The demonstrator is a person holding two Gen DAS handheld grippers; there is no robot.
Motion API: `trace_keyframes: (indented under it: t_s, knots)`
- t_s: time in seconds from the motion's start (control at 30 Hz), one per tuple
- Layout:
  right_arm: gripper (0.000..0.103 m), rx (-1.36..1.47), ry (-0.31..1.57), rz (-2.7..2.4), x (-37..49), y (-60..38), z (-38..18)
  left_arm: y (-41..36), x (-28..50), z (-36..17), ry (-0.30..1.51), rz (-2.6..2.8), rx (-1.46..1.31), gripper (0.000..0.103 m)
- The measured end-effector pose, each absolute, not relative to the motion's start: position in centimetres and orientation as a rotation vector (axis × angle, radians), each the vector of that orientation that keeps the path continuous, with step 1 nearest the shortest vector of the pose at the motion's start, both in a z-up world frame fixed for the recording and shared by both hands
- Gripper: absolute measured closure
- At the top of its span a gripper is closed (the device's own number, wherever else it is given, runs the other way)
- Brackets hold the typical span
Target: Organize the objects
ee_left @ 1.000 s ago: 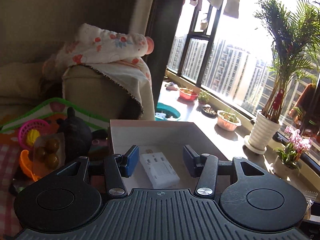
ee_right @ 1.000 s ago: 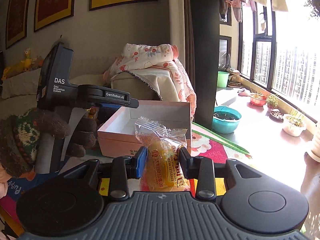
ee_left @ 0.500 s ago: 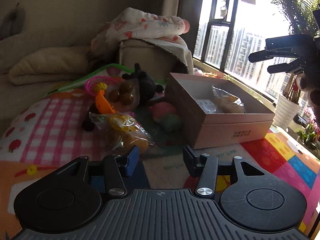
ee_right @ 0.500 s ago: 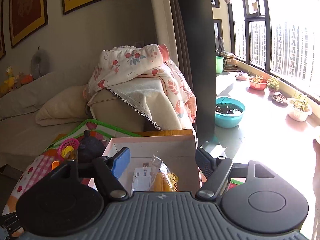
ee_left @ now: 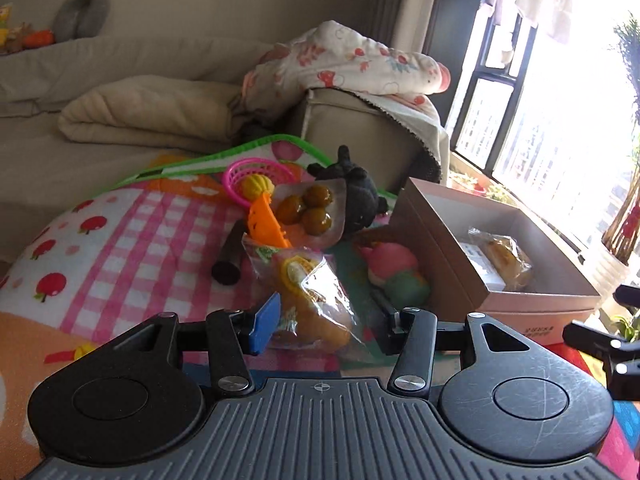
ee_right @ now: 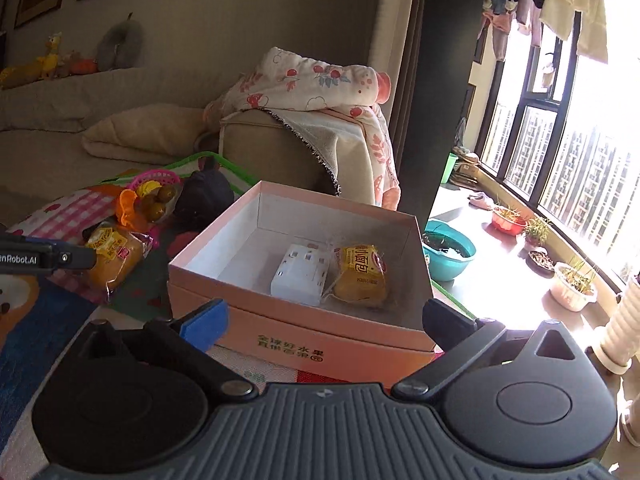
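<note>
An open pink cardboard box [ee_right: 304, 344], white inside and with printing on its front wall, stands upright on the patterned play mat. On its floor lie a white plastic power adapter [ee_right: 301, 274] and, touching it on the right, a yellow bun sealed in clear plastic wrap [ee_right: 360, 276]. Left of the box, on the mat, lies a second wrapped yellow bun [ee_left: 310, 300]. Beyond that bun, also left of the box, rests a clear packet of brown round fruits [ee_left: 310, 210].

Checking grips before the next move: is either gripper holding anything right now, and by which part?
Nothing is held. The left gripper is open around a wrapped bun on the mat, not closed on it. The right gripper is open before the box.
</note>
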State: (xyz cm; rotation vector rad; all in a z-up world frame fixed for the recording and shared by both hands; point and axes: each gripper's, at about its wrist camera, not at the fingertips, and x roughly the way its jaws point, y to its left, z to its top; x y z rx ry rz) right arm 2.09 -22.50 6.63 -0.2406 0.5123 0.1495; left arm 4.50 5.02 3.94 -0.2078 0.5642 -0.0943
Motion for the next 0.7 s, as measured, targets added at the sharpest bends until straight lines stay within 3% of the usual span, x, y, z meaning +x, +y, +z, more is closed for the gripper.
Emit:
trace_keyframes:
  t_s: [0.2, 0.3, 0.53, 0.7]
  knots:
    - [0.0, -0.231, 0.555, 0.243, 0.8, -20.8, 5.1, 3.6, 7.8, 3.3, 0.639, -0.06, -0.107, 0.049]
    - [0.0, -0.222, 0.583, 0.263, 0.9, -20.3, 4.4, 3.4, 8.7, 2.4, 0.655, -0.043, -0.072, 0.039]
    - [0.0, -0.259, 0.615, 0.32, 0.9, -18.0, 3.7, 3.7, 8.6, 1.4, 0.622, -0.076, -0.055, 0.034]
    - [0.0, -0.269, 0.608, 0.352, 1.4, -16.1, 4.7, 4.5, 7.8, 1.7, 0.646, -0.119, -0.077, 0.043]
